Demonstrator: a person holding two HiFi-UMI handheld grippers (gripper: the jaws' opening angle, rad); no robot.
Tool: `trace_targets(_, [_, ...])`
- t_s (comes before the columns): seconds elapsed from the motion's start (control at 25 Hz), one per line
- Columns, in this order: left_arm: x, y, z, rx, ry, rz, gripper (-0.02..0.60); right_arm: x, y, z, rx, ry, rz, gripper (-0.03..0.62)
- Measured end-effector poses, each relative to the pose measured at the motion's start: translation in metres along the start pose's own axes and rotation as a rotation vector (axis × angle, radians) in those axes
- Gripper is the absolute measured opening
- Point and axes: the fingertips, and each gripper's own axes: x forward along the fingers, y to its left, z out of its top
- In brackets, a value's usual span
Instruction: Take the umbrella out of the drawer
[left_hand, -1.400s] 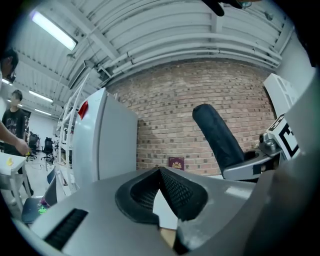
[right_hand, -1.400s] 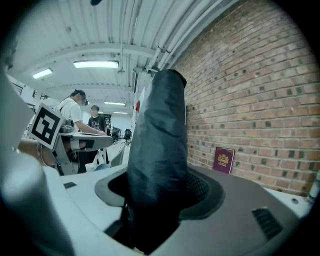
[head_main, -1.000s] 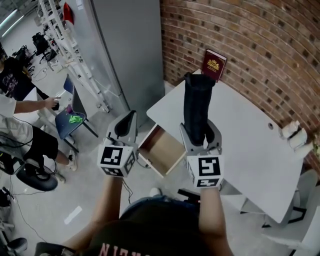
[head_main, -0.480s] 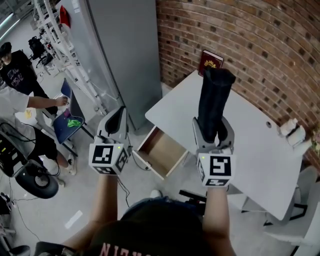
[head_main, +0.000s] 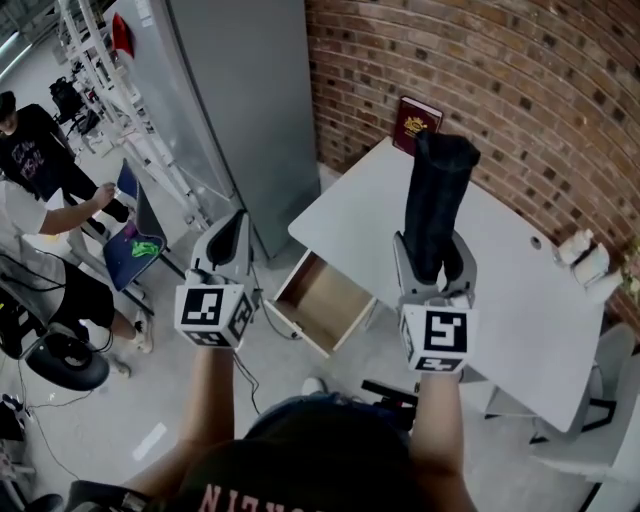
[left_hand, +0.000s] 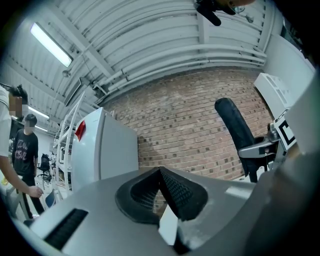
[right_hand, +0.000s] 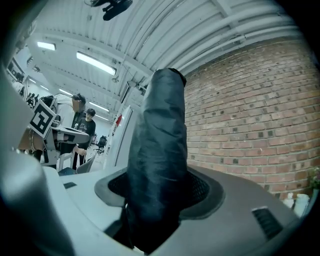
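A dark folded umbrella (head_main: 437, 205) stands up out of my right gripper (head_main: 434, 262), which is shut on its lower part and holds it above the white table (head_main: 520, 310). In the right gripper view the umbrella (right_hand: 160, 145) fills the gap between the pads of that gripper (right_hand: 160, 192). The wooden drawer (head_main: 322, 305) under the table's left end is pulled out, and its inside looks bare. My left gripper (head_main: 228, 248) hangs left of the drawer, shut on nothing, its pads (left_hand: 172, 190) meeting in the left gripper view.
A red book (head_main: 418, 125) leans on the brick wall (head_main: 520, 80) at the table's far edge. Small white objects (head_main: 585, 265) sit at the table's right end. A grey cabinet (head_main: 240, 100) stands at left, with a blue chair (head_main: 130, 250) and people beyond.
My right gripper has lifted the umbrella a little and carried it right, further over the table. The left gripper has also shifted slightly. The drawer stays open.
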Motion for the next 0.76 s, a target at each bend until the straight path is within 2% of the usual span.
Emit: trace_targets(0.76, [-0.0025,0.0028,0.0031,0.008,-0.018,0.000,-0.002,0.0003,0.0081,-0.0015,-0.001,0.007,0.016,0.256])
